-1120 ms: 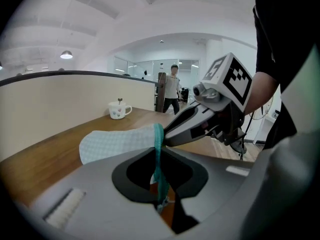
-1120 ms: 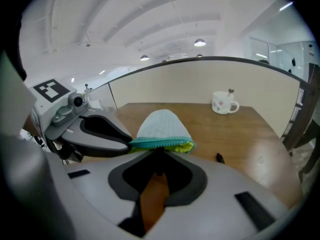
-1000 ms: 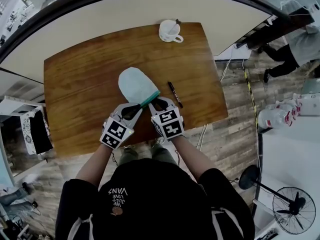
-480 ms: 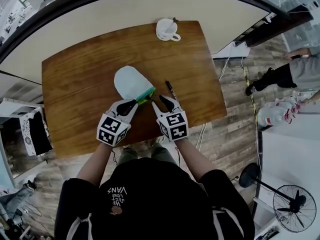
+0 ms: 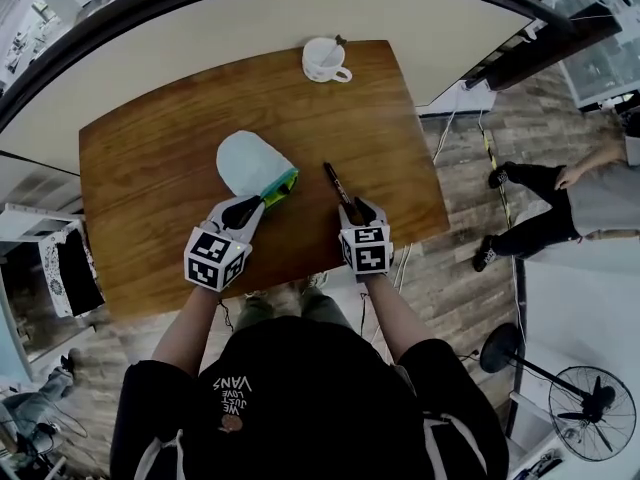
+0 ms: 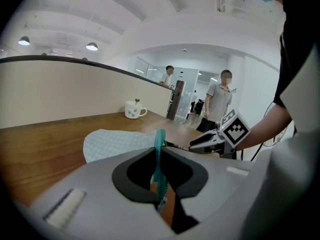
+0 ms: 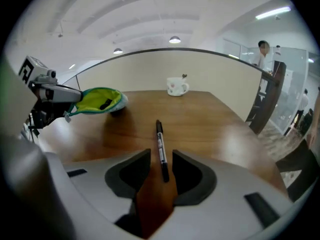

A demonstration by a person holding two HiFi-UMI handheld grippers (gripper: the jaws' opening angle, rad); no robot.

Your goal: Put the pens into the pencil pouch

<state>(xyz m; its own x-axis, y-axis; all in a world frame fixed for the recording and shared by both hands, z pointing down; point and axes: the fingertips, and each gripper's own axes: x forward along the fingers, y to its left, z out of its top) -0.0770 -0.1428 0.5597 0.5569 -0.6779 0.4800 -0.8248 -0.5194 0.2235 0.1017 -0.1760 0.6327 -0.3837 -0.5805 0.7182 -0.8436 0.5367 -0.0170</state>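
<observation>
The pale blue pencil pouch (image 5: 248, 160) lies on the wooden table (image 5: 150, 168), its open mouth showing a yellow-green lining (image 7: 98, 100). My left gripper (image 5: 249, 209) is shut on the pouch's teal zipper edge (image 6: 159, 145) and holds the mouth up. A black pen (image 5: 335, 181) lies on the table right of the pouch. My right gripper (image 5: 356, 207) is open with the pen's near end (image 7: 162, 159) between its jaws, a gap on each side. In the right gripper view the left gripper (image 7: 50, 91) shows at the left, beside the pouch's mouth.
A white mug (image 5: 324, 60) stands near the table's far edge. The table's near-right edge (image 5: 415, 230) is close to my right gripper. A floor fan (image 5: 590, 413) stands at the lower right. A person (image 5: 560, 193) walks right of the table.
My right gripper has left the pouch's mouth and moved right and down to the pen, its jaws wider. The left gripper keeps its hold on the zipper edge and has rolled a little.
</observation>
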